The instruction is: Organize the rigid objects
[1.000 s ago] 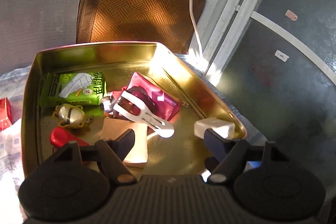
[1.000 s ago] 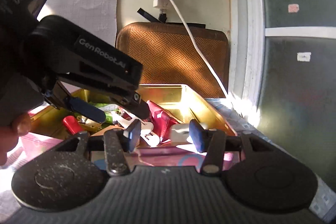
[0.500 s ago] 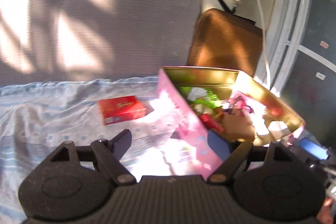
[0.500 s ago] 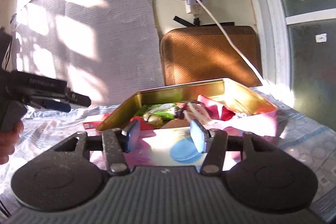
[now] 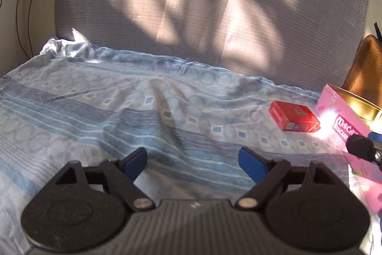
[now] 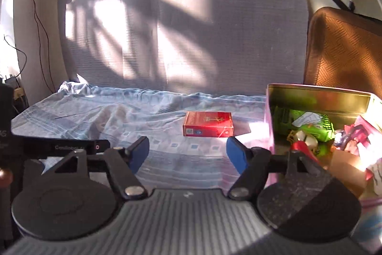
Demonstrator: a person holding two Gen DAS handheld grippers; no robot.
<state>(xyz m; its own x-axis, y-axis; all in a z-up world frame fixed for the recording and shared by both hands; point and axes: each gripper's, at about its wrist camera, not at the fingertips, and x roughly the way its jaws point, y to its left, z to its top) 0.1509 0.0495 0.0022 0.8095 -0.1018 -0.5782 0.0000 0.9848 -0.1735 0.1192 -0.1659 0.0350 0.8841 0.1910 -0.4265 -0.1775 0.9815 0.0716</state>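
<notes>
The left gripper [image 5: 192,160] had its two blue-padded fingers spread wide, and nothing was between them. It hung above a wrinkled blue patterned cloth [image 5: 119,111] that covered the surface. Ahead of its fingers there was only cloth and, further, a grey ribbed panel [image 5: 191,4] standing upright with patches of sunlight on it.

A red box [image 5: 294,118] lay flat on the cloth, ahead of the left gripper's right finger and well to the right of it. Just to the right of the red box stood a pink tin [image 5: 346,121] with printed letters on its side; in the left wrist view only its near corner was visible at the edge.

The right gripper [image 6: 187,154] also had its fingers wide apart and held nothing. In its view the red box [image 6: 207,127] lay straight ahead, a little beyond the fingertips and slightly closer to the right finger, but not between the fingers and not touching them. The pink tin [image 6: 320,93] stood to the right of the right finger, open at the top, with a gold inner wall. Inside it lay a green packet [image 6: 308,123] among other small objects that were too mixed to name. Behind the tin a brown woven cushion [image 6: 343,47] leaned against the wall.

The body of the left gripper [image 6: 59,147] appeared at the left edge of the right wrist view, beside the right gripper's left finger.
</notes>
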